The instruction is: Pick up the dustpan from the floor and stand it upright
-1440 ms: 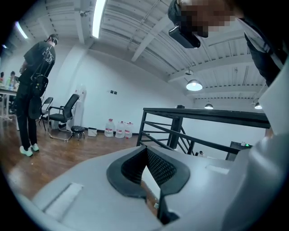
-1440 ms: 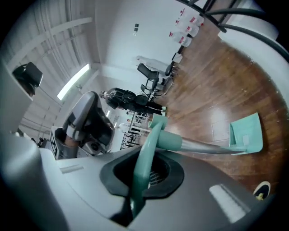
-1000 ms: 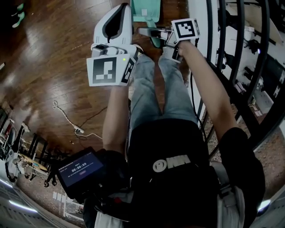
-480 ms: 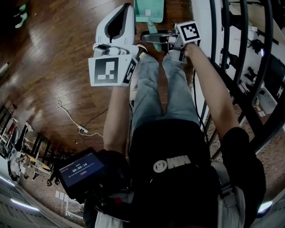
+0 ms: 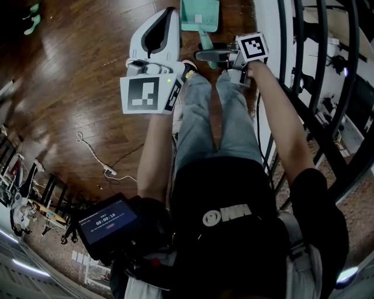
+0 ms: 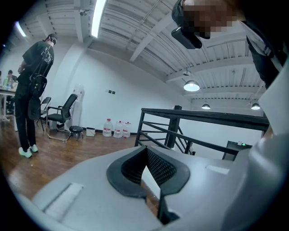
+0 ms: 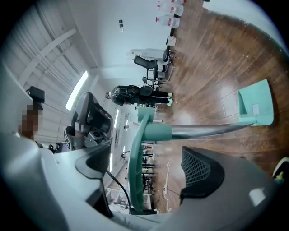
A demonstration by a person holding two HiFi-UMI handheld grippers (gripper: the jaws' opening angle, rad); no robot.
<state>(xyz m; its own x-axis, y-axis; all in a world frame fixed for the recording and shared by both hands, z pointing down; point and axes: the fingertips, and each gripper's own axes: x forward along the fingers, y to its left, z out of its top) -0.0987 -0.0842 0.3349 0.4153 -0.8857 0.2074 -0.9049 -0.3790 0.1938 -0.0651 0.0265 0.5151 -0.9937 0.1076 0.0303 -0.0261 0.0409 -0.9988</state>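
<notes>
Dustpan [image 5: 200,14] is up on end: mint pan on the wooden floor [image 5: 76,70] just past the person's shoes, near the floor's edge along the black railing [image 5: 304,87]; metal shaft [image 7: 203,131] runs from the pan back to the green loop handle [image 7: 134,180], which sits at the right gripper [image 7: 145,155].

Change vs a second ago: right jaws were clamped on that handle, now they're opening; the loop is still between the pads but with clear gaps on both sides, so no grip; gripper and pan both read slightly further right in the head view, could be partly head motion; left gripper [image 6: 145,153] hasn't shifted, held out over the floor left of the pan, tips together, nothing between them, not involved.

My read: this is the let-go after standing it up; pick-up and upright steps look done, only the pull-back remains, so near the end. Nothing visibly props the dustpan; can't tell if it leans on anything, so assume it balances on the pan alone; risk is that it tips once the pads are clear, or that a pad snags the loop on the way out; next move wants jaws fully wide first, then a slow straight retreat along the jaw line.
</notes>
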